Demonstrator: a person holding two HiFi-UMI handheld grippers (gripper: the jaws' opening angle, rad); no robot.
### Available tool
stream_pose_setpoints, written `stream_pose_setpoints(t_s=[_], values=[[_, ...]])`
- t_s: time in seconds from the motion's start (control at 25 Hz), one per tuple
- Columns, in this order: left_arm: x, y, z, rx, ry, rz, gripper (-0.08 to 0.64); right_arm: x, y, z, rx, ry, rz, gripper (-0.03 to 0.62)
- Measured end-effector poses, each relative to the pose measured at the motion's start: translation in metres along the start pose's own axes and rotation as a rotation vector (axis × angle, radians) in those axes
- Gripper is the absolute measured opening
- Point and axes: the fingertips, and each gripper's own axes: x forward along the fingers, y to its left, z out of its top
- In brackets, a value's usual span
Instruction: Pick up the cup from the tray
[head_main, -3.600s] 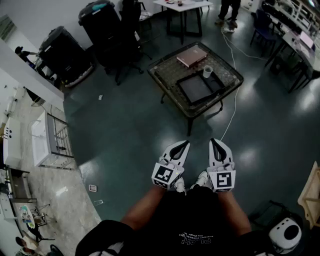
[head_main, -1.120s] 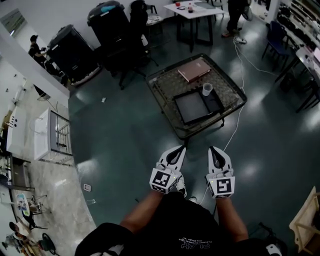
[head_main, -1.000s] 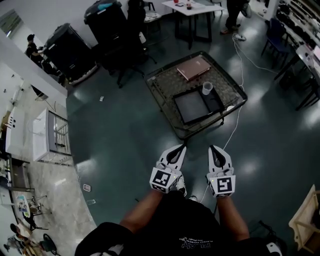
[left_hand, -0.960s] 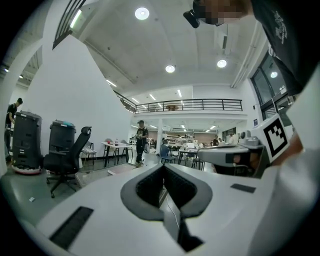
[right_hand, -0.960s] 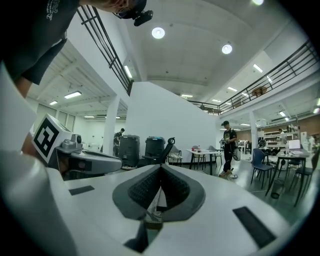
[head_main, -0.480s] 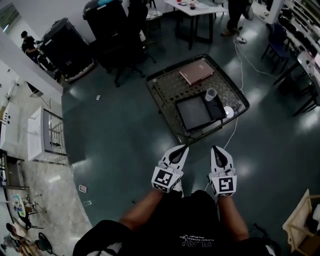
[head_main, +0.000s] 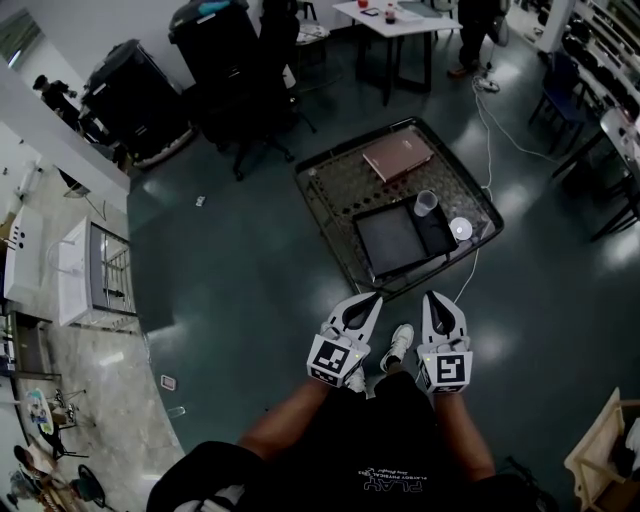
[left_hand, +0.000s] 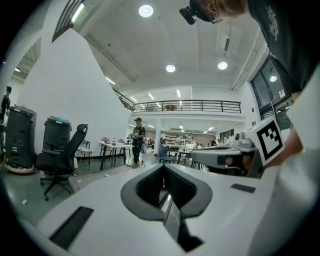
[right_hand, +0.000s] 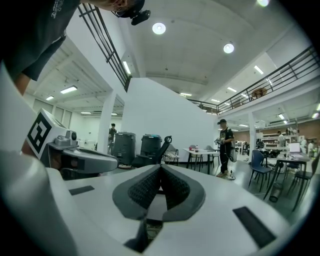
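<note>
Approach step: left claw (head_main: 373, 298) and right claw (head_main: 429, 297) both pinched together, empty, well apart from the cup (head_main: 426, 203) upright at the far right end of the tray (head_main: 388, 241) on the bench (head_main: 335, 186) (right claw's side), so step closer, spread the right claw early and take the cup mid-wall.

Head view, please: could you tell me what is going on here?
A person stands short of a low table, a hand-held gripper in each hand. The left hand-held gripper and the right hand-held gripper are both shut and empty. The cup stands at the far end of the tray on the table, untouched.
</note>
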Motion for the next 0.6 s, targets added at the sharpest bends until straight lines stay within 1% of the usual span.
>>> stream_pose_setpoints(t_s=[0.2,0.6], values=[[0.023,0.008,0.0,0.022,0.013,0.005,0.009,0.017,-0.015,-0.008,-0.011,0.017,0.016,0.008],[0.082,0.023,0.003,0.021,0.031,0.034,0.009,0.057,-0.061,-0.015,-0.004,0.04,0.058,0.008]])
